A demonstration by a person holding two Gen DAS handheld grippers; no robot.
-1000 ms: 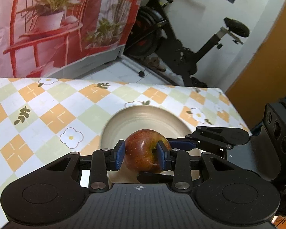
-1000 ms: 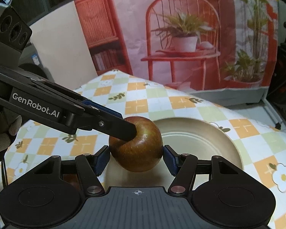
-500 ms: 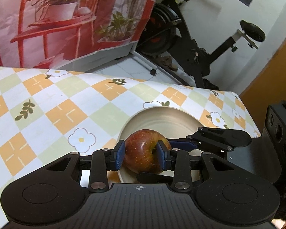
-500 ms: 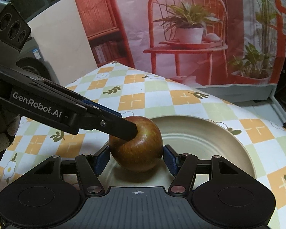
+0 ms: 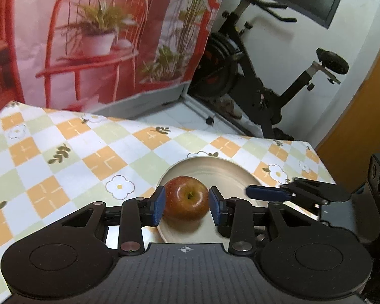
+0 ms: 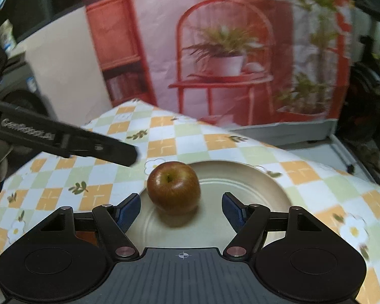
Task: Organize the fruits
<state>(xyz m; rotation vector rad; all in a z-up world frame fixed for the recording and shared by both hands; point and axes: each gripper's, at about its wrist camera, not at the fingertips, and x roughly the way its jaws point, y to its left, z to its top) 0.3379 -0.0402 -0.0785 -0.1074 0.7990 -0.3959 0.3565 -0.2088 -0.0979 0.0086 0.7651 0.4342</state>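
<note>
Left wrist view: a red apple (image 5: 185, 198) sits stem-up on the near-left part of a cream plate (image 5: 223, 169), which lies on a tabletop (image 5: 63, 167) covered by a checked cloth with flowers and leaves. The left gripper (image 5: 186, 204) frames the apple between its blue fingers (image 5: 159, 205); the pads stand just beside the fruit's flanks, and I cannot tell whether they press it or only flank it. The right gripper's blue-tipped finger reaches in over the plate's right side, apart from the apple. An exercise bike (image 5: 261, 76) stands beyond the tabletop.

Right wrist view: the apple (image 6: 173, 186) rests on the plate (image 6: 253, 182), free of both tools. The right gripper (image 6: 181, 209) has just been widening, its fingers (image 6: 231, 209) well clear of the fruit, nothing held. The left gripper's dark finger hangs over the cloth left of the apple, apart from it.
</note>
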